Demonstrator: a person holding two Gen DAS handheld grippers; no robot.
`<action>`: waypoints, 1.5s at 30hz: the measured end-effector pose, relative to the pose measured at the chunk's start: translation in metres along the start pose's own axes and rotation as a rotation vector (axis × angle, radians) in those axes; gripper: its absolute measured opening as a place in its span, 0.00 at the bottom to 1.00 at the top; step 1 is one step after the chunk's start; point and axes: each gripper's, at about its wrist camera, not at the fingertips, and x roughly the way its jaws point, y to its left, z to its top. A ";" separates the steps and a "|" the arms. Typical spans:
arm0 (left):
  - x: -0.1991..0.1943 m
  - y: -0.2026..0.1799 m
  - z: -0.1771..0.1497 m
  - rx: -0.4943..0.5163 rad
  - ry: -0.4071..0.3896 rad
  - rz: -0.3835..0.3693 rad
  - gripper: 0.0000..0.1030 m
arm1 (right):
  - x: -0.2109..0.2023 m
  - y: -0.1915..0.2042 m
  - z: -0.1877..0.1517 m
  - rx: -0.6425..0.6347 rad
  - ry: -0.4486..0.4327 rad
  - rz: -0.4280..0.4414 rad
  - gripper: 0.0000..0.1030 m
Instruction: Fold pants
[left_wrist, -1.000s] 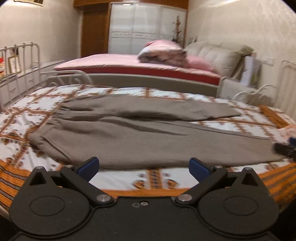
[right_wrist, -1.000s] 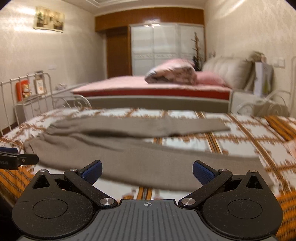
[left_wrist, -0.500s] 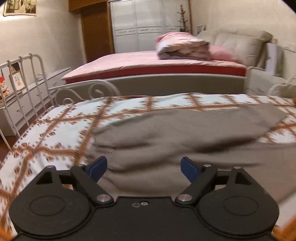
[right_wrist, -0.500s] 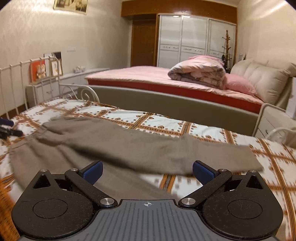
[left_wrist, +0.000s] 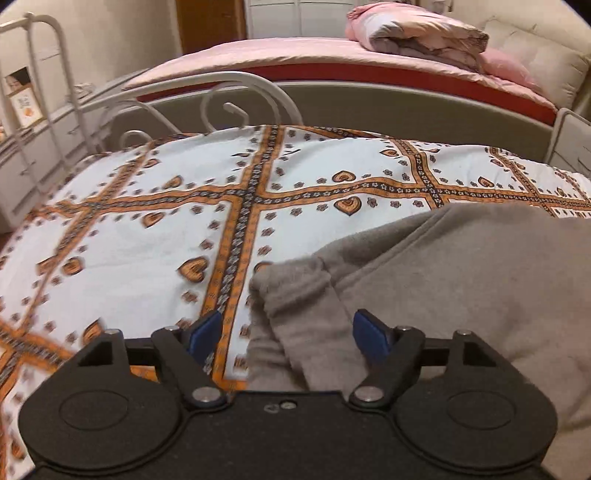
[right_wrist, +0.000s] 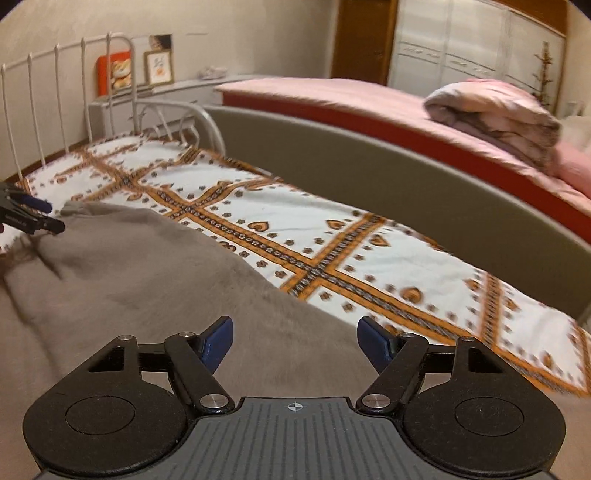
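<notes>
Grey-brown pants (left_wrist: 461, 280) lie on a bed with a white and orange patterned cover (left_wrist: 147, 229). In the left wrist view the left gripper (left_wrist: 288, 330) is open, low over the cover, with a bunched corner of the pants (left_wrist: 295, 291) between its blue fingertips (left_wrist: 205, 330). In the right wrist view the right gripper (right_wrist: 295, 338) is open just above the pants (right_wrist: 147, 273), near their far edge. The left gripper also shows in the right wrist view (right_wrist: 33, 218), at the far left by the pants' end.
A white metal bed frame (left_wrist: 229, 92) stands at the end of the patterned bed (right_wrist: 332, 236). Beyond a grey bed board (right_wrist: 369, 170) is a pink bed (left_wrist: 295, 55) with a folded quilt (right_wrist: 498, 110). A low white cabinet with pictures (right_wrist: 159, 66) stands by the wall.
Both grippers have moved forward and down, close to the pants. The left one now has the pants' bunched corner between its open fingers. The right one now sits over the pants' far edge.
</notes>
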 end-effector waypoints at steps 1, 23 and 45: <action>0.005 0.002 0.002 -0.007 -0.001 -0.022 0.69 | 0.010 0.000 0.002 -0.010 0.006 0.015 0.73; 0.023 0.015 0.014 -0.044 -0.126 -0.214 0.24 | 0.056 -0.013 0.016 -0.033 0.099 0.137 0.05; -0.143 0.007 -0.151 -0.228 -0.251 -0.213 0.69 | -0.172 0.152 -0.170 -0.323 -0.029 0.024 0.06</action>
